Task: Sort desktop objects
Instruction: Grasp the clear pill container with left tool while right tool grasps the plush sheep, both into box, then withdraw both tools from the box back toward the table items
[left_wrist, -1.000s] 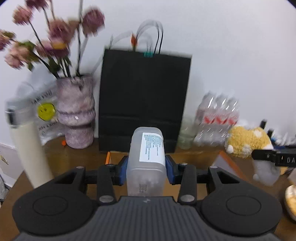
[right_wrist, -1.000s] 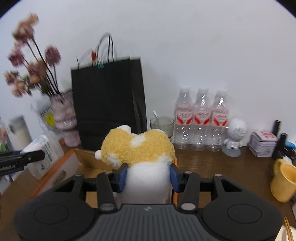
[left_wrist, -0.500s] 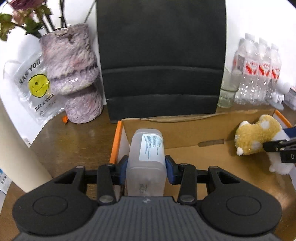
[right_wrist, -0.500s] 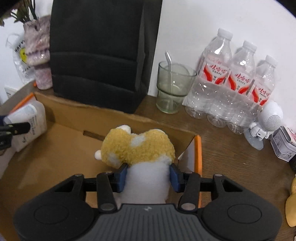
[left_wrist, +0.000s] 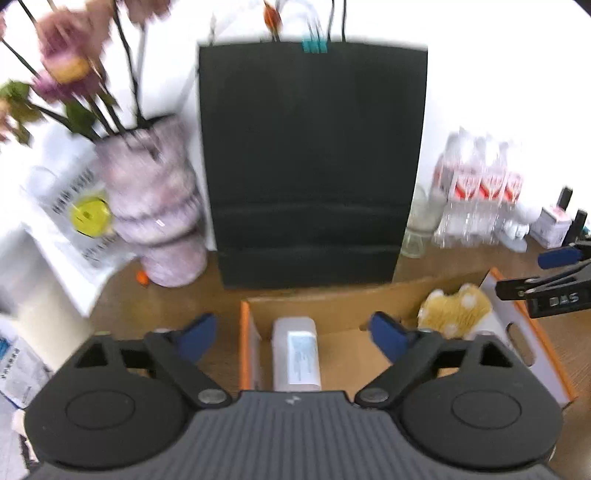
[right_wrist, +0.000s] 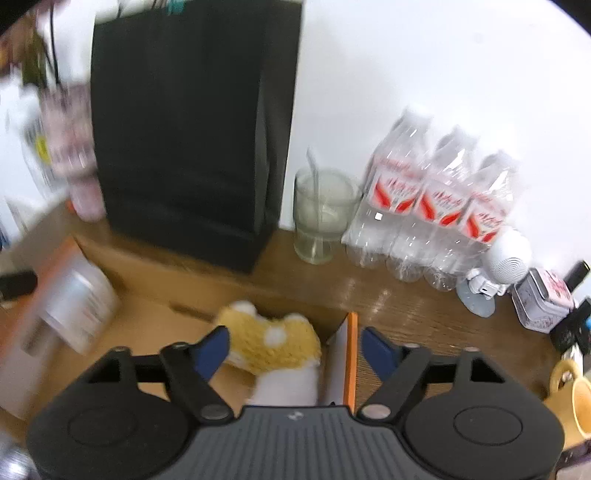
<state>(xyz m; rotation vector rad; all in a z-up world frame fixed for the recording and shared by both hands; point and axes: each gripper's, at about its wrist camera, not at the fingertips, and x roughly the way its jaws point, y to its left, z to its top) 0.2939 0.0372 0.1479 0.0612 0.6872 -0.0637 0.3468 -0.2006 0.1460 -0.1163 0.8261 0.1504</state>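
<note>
Wooden desk, both hand-held grippers angled down over box, jaws just opened

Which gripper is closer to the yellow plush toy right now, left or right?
Right. The right gripper is open straddling the plush toy in the cardboard box; the left gripper is open above the white bottle at the box's other end.

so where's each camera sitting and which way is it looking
Left wrist: sits on the left gripper, looks forward and down into the cardboard box at the white bottle; own open fingers show, the right gripper at the right edge.
Right wrist: sits on the right gripper, looks down at the plush toy by the box's orange-edged wall; own open fingers show.
Shared: box, bottle, plush, black paper bag, water bottles.
</note>
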